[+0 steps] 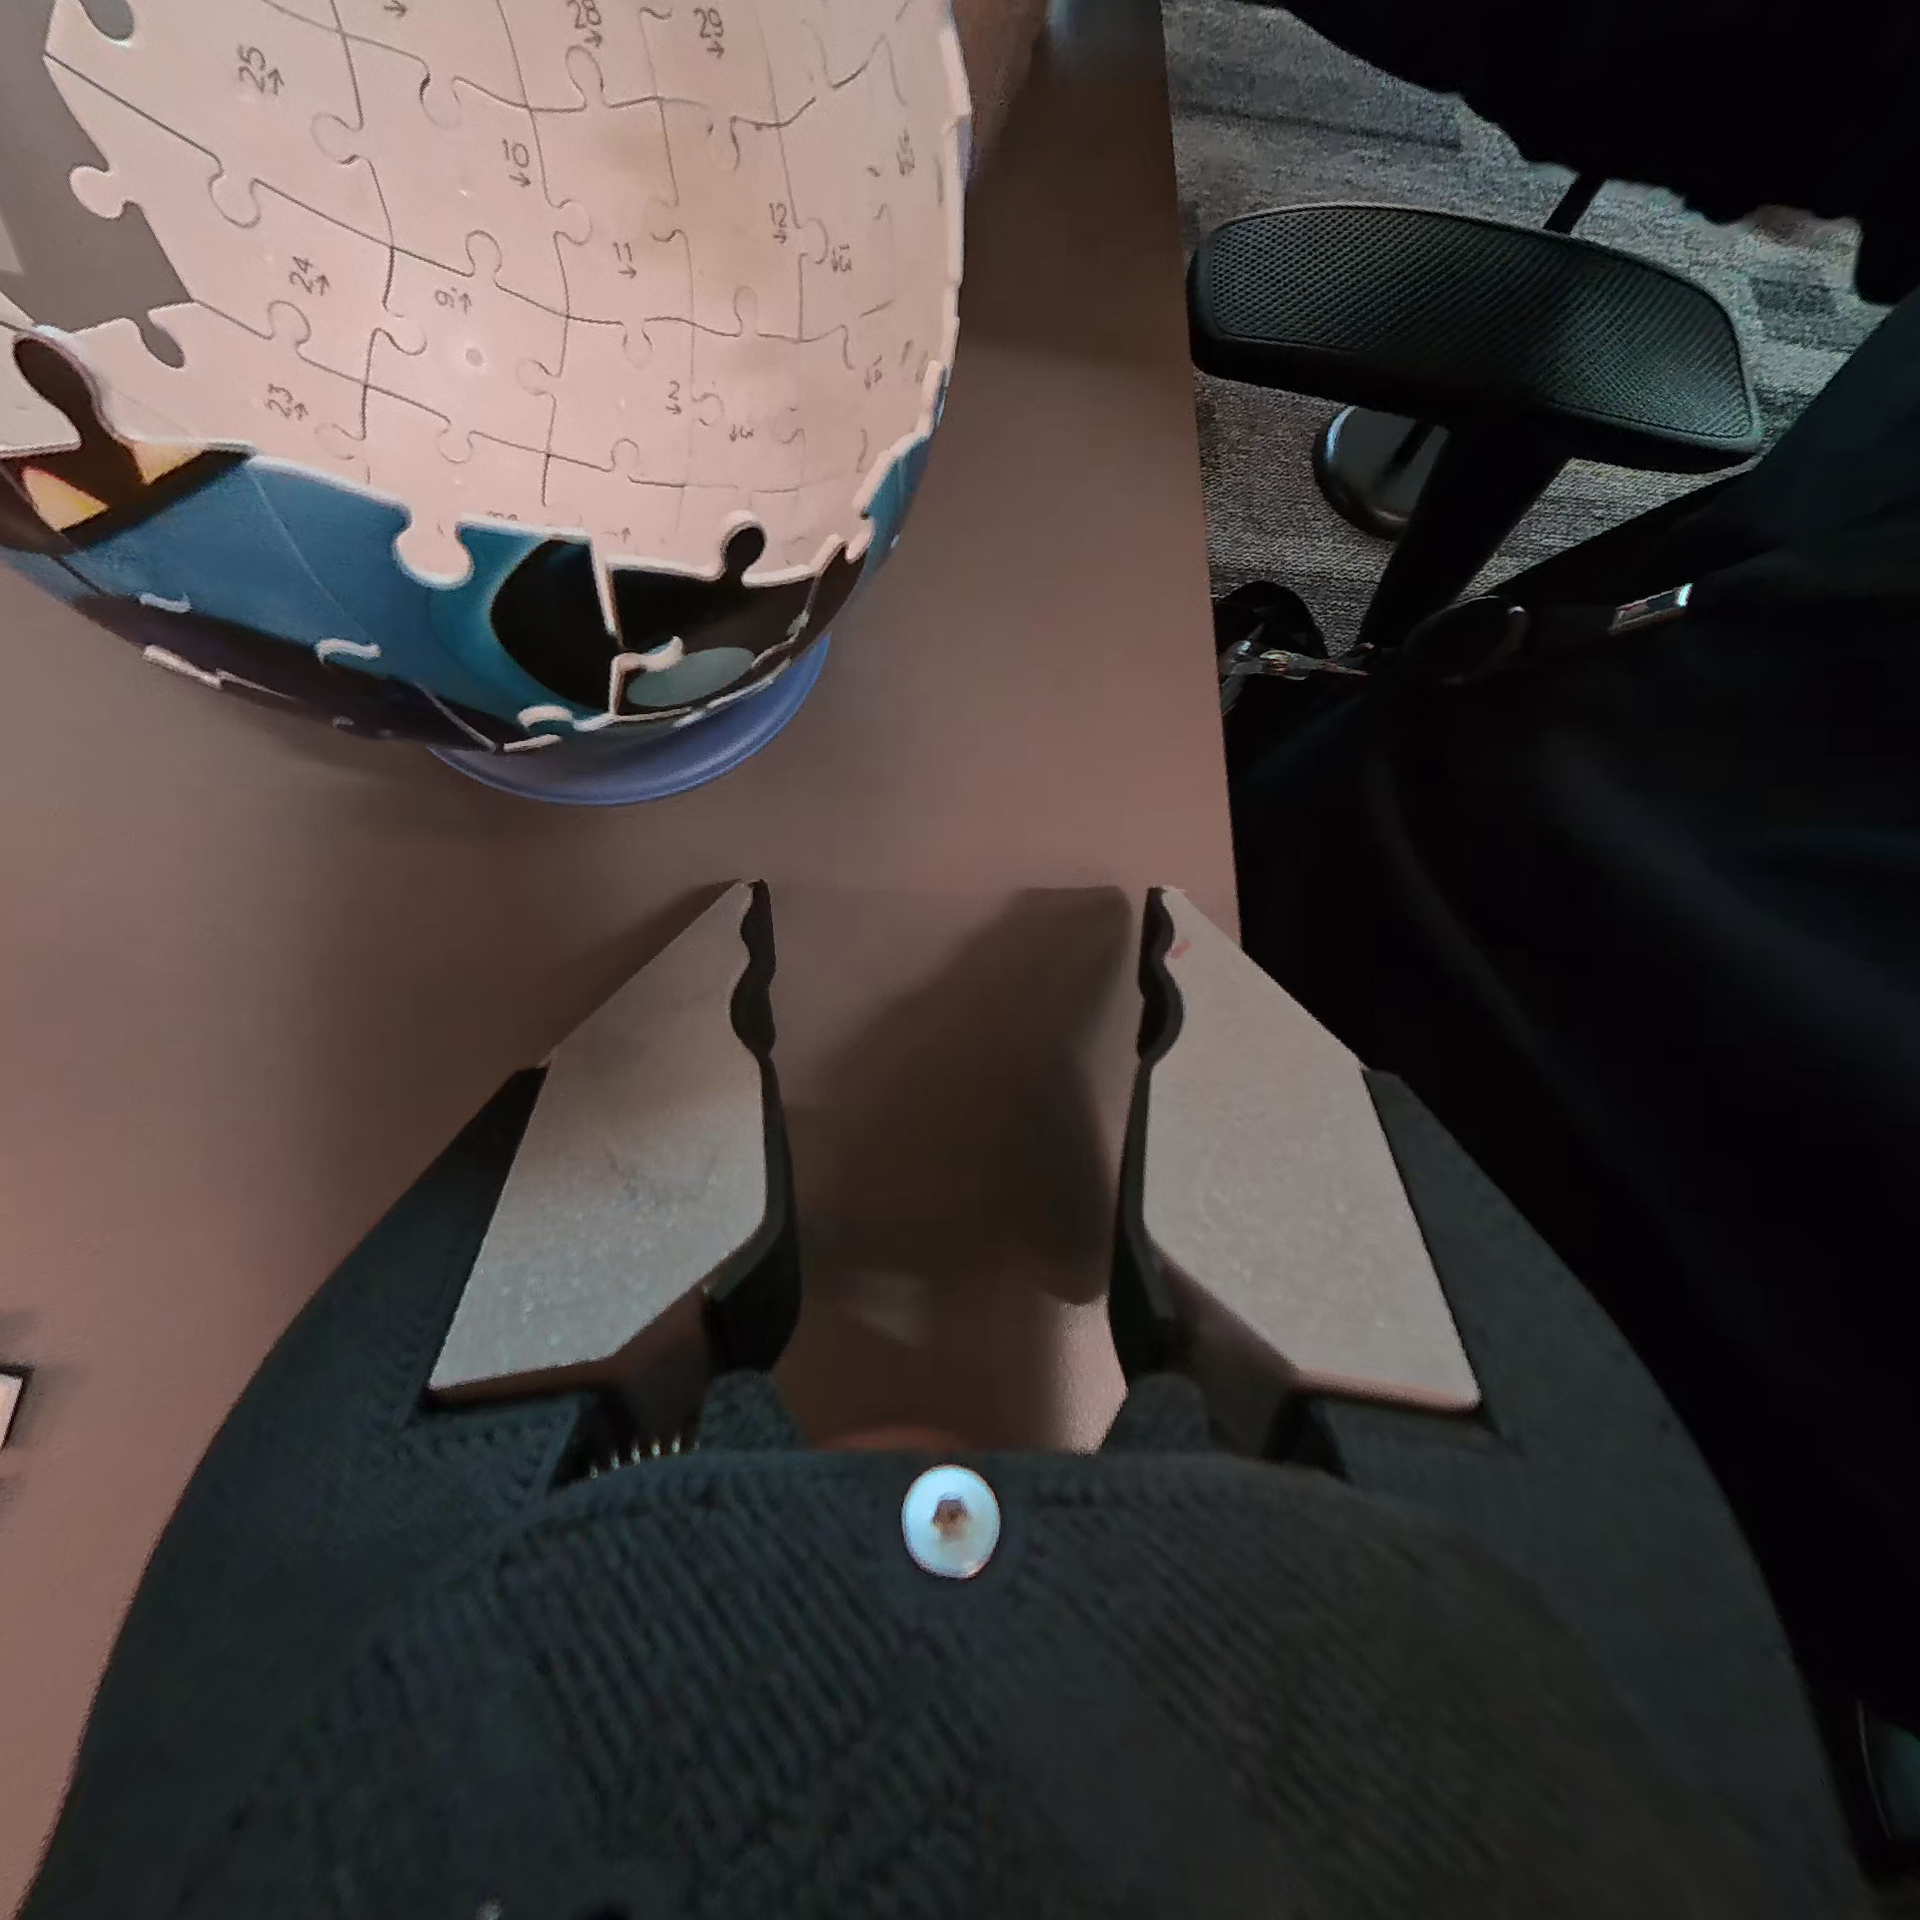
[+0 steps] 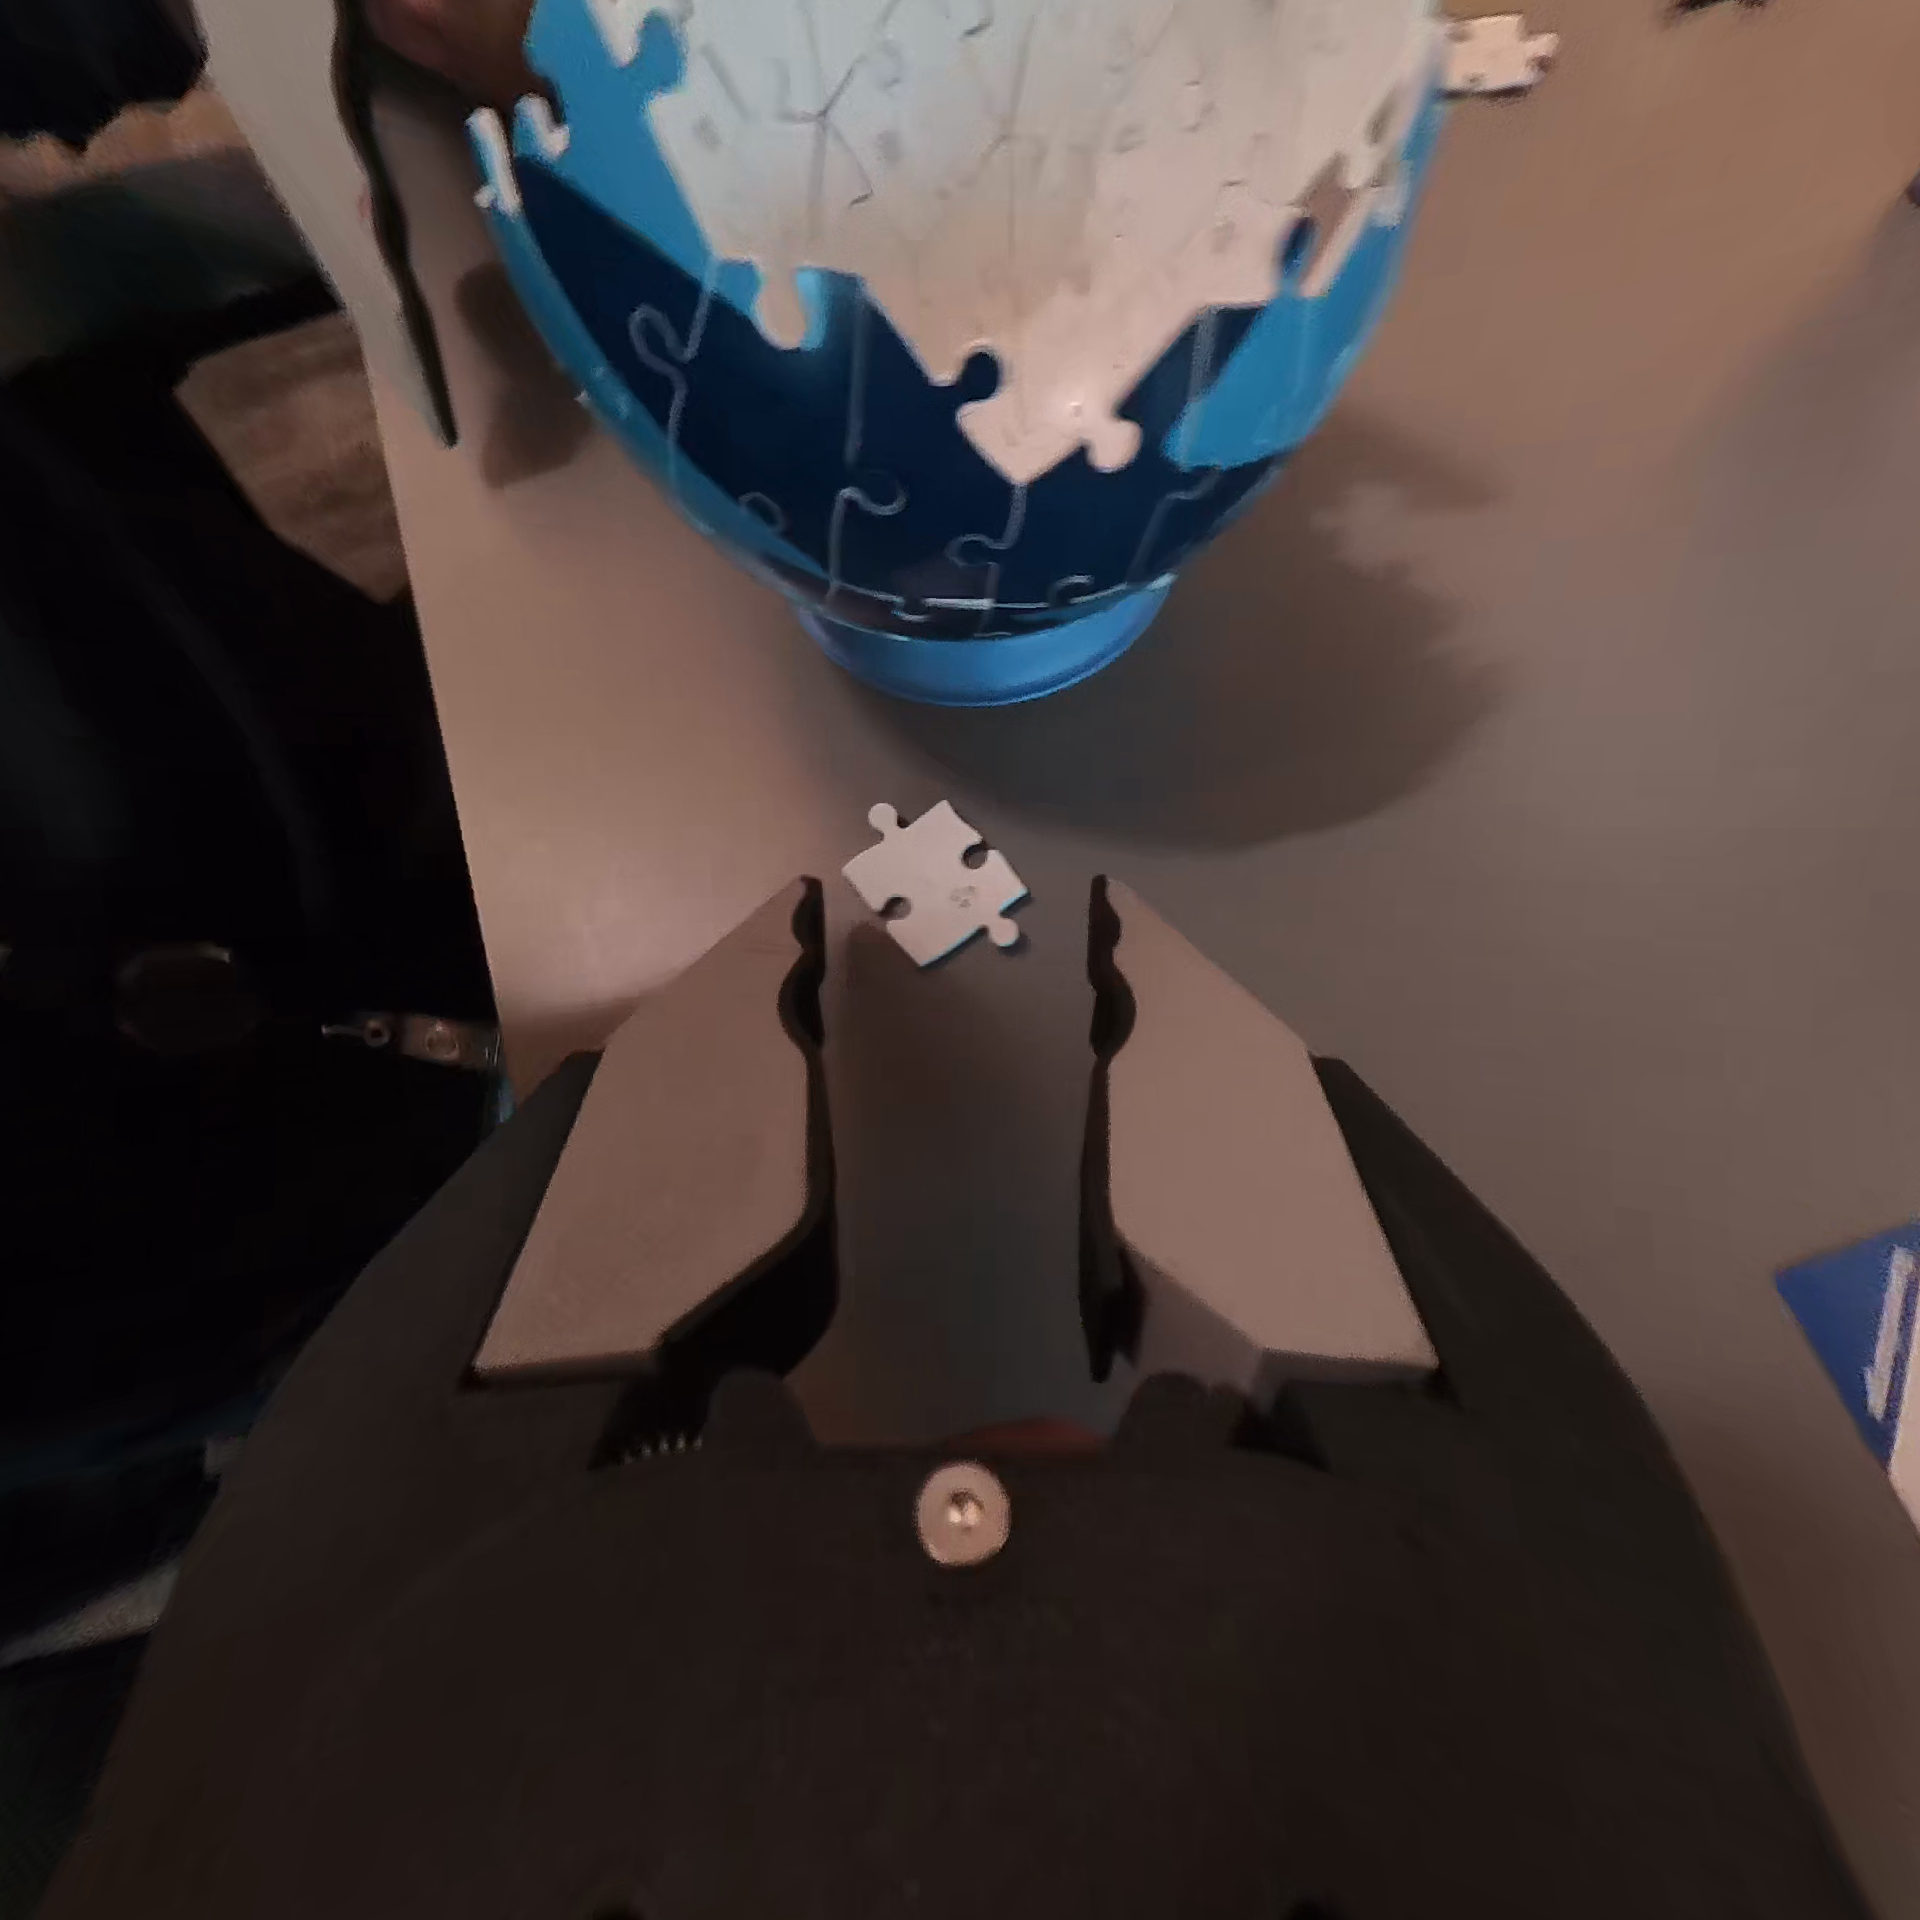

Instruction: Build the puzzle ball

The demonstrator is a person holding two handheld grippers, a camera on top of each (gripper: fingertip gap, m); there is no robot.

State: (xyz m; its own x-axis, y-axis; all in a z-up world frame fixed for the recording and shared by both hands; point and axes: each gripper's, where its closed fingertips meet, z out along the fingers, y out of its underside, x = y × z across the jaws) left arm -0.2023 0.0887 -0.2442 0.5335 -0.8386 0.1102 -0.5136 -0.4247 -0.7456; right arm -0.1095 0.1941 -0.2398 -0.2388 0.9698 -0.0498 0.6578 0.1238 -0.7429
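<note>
The puzzle ball [image 1: 582, 312] showed pale pinkish-white inner faces, printed with small dark numbers and arrows and crossed by thin dark seam lines; its outer faces toward 6 o'clock were blue, teal and near-black. In the right wrist view the puzzle ball [image 2: 935, 312] read bright blue and navy outside, white inside. Its stand [image 2: 987, 649] was plain blue. A loose puzzle piece [image 2: 935, 883] was white with a thin blue edge. The worktop [image 1: 312, 987] was flat brownish-grey. Both tools had black ribbed bodies and matte grey finger faces. At 1 o'clock a chair armrest [image 1: 1455, 312] was black with fine dotted texture.
</note>
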